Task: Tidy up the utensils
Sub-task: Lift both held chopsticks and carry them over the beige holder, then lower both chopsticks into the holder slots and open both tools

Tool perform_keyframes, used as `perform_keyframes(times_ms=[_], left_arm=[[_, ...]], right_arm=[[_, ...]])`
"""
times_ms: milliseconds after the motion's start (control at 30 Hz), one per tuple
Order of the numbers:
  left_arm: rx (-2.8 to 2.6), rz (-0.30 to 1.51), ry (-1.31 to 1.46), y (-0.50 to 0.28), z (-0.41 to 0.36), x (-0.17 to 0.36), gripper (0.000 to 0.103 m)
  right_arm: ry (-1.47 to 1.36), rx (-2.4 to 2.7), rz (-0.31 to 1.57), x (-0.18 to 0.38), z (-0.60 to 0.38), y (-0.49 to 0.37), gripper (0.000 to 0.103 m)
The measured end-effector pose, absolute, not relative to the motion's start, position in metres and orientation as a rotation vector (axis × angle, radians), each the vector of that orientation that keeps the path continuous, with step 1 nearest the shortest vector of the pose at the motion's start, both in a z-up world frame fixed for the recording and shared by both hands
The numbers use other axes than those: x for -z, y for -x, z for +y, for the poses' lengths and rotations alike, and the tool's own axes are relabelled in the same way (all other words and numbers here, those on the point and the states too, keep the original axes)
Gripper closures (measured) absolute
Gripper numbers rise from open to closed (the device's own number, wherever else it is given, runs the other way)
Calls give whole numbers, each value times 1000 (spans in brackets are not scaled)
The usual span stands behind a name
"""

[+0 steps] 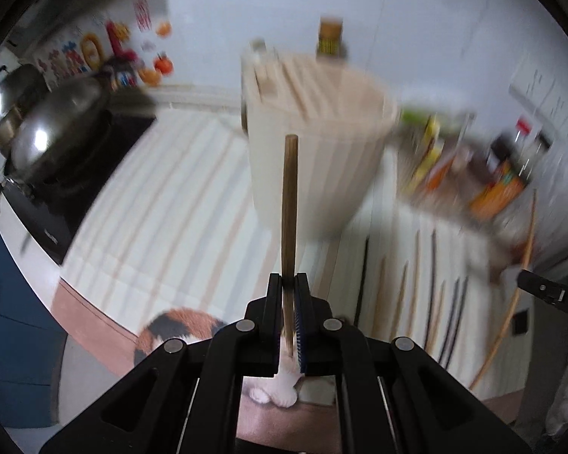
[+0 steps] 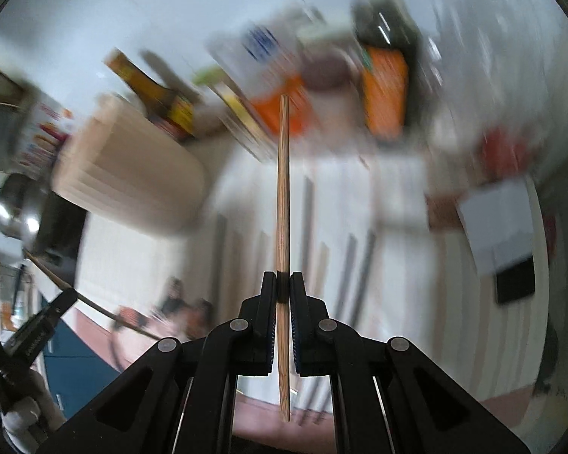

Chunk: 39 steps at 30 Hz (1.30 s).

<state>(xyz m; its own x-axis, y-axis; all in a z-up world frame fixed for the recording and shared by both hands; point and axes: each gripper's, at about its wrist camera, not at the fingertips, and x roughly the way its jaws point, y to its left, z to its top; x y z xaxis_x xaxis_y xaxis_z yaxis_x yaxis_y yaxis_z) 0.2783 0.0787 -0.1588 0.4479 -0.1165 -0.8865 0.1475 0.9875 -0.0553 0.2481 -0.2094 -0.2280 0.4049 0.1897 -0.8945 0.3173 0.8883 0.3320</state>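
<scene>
My left gripper (image 1: 288, 280) is shut on a brown wooden chopstick (image 1: 289, 204) that sticks out ahead of the jaws, its end in front of a beige utensil holder (image 1: 322, 159). That holder has several slots with sticks in its left part. My right gripper (image 2: 283, 278) is shut on a lighter bamboo chopstick (image 2: 284, 189), which runs through the jaws and out both ends. The beige holder (image 2: 128, 174) shows blurred at the left of the right wrist view. Several more chopsticks (image 1: 416, 287) lie in a row on the striped cloth (image 1: 163, 204).
A steel wok with lid (image 1: 53, 143) sits on a black cooktop (image 1: 75, 196) at left. Bottles and sauce packets (image 1: 473, 166) crowd the back right by the wall. A calico cat (image 1: 181, 325) stands below the counter edge. The other gripper's tip (image 1: 549, 291) shows at right.
</scene>
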Motion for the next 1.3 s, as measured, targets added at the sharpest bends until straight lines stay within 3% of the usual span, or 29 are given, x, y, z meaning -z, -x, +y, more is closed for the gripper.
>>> perform_keyframes(times_ms=[300, 467, 867, 1300], left_arm=[[218, 808, 112, -308, 91, 29, 99], [206, 741, 125, -357, 82, -5, 99], [235, 931, 191, -444, 58, 42, 99], [244, 1047, 179, -452, 51, 80, 99]], right_arm=[[-481, -77, 871, 116, -163, -315, 96], [-452, -97, 775, 84, -139, -369, 96], [-466, -124, 723, 101, -115, -461, 96], [-412, -212, 789, 140, -104, -459, 96]])
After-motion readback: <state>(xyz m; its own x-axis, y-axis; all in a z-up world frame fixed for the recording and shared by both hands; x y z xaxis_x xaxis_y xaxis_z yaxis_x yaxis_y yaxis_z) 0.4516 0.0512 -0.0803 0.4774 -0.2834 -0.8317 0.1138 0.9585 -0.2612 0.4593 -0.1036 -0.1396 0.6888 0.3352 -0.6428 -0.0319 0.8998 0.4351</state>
